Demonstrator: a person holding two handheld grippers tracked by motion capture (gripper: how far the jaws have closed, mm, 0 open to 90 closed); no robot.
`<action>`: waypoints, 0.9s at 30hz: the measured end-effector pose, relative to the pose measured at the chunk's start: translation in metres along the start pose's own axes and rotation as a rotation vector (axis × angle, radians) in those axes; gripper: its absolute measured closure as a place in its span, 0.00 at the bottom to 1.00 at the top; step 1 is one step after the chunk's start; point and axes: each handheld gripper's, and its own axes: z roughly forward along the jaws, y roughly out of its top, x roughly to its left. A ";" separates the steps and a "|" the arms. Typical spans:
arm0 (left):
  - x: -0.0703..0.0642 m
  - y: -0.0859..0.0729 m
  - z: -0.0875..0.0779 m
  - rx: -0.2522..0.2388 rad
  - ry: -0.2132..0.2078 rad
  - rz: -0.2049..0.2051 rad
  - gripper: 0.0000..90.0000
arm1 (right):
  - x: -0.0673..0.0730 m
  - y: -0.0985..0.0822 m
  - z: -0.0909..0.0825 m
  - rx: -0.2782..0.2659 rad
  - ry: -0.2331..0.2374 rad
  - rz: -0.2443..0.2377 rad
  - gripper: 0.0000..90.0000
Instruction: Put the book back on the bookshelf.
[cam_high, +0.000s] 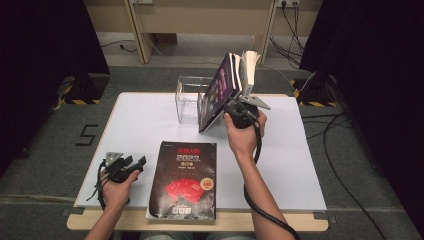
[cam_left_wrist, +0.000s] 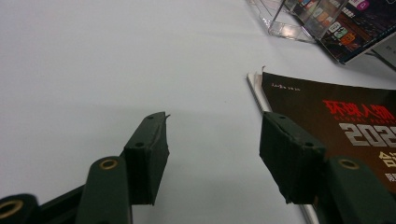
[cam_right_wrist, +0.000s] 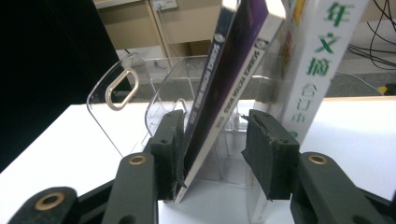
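A purple magazine (cam_high: 220, 92) (cam_right_wrist: 233, 60) stands tilted in a clear acrylic holder (cam_high: 189, 100) (cam_right_wrist: 121, 93), beside a white-spined book (cam_high: 248, 67) (cam_right_wrist: 322, 56). My right gripper (cam_high: 234, 103) (cam_right_wrist: 214, 119) is open around the purple magazine's lower edge. The magazine leans on the left pad and the right pad stands apart from it. A black magazine with red lettering (cam_high: 184, 180) (cam_left_wrist: 345, 121) lies flat at the table's front. My left gripper (cam_high: 139, 162) (cam_left_wrist: 212, 140) rests open just left of it, with nothing between its jaws.
The white table (cam_high: 145, 115) has bare room to the left and right of the holder. Beyond the table are a grey floor, wooden furniture legs and cables. Dark curtains hang on both sides.
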 end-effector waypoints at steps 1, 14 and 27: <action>0.000 0.000 0.000 0.001 -0.002 0.000 0.46 | 0.000 -0.001 -0.001 0.000 0.003 -0.001 0.63; 0.000 0.000 0.000 -0.004 -0.003 -0.003 0.45 | -0.003 -0.007 -0.011 0.016 0.016 -0.023 0.63; 0.000 0.000 0.000 -0.005 -0.007 -0.002 0.45 | -0.016 -0.028 -0.024 0.057 0.040 -0.002 0.63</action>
